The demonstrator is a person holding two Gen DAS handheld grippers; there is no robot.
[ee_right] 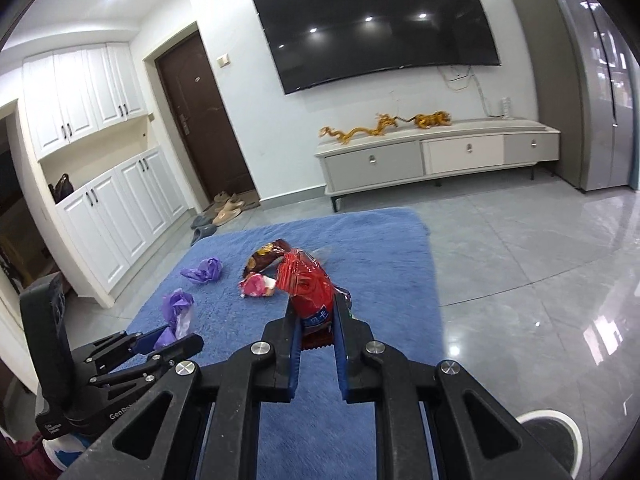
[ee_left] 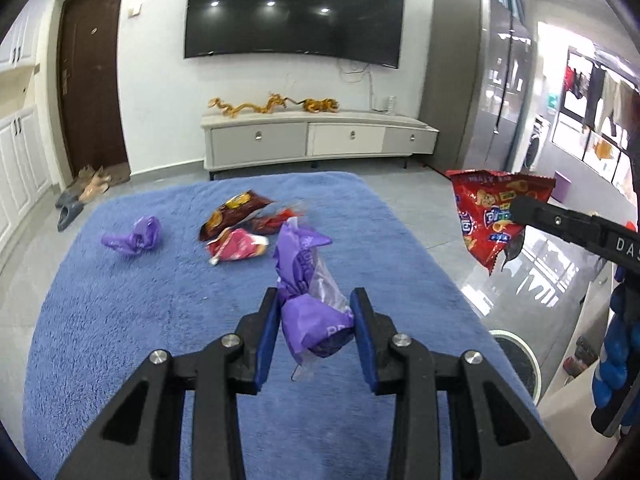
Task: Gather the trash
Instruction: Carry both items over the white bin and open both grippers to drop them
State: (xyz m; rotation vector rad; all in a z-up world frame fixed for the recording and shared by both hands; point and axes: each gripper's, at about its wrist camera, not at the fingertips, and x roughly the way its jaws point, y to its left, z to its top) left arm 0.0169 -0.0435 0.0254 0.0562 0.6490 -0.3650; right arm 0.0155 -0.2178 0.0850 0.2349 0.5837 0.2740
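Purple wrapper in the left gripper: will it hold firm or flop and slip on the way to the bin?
Probably floppy: the purple wrapper is thin crumpled film, its top twisting loosely above the left gripper. Likely very light, so a swing may make it flutter. Slip seems possible, since the pads pinch only its lower bunch.

The left claw (ee_left: 316,322) is black with blue pads, as is the right claw (ee_right: 316,320); the wrapper (ee_left: 310,300) is purple with clear film; the snack bag (ee_left: 486,216) is red with cartoon print; the rug (ee_left: 120,320) is plain blue; the floor (ee_right: 520,260) is glossy grey tile.
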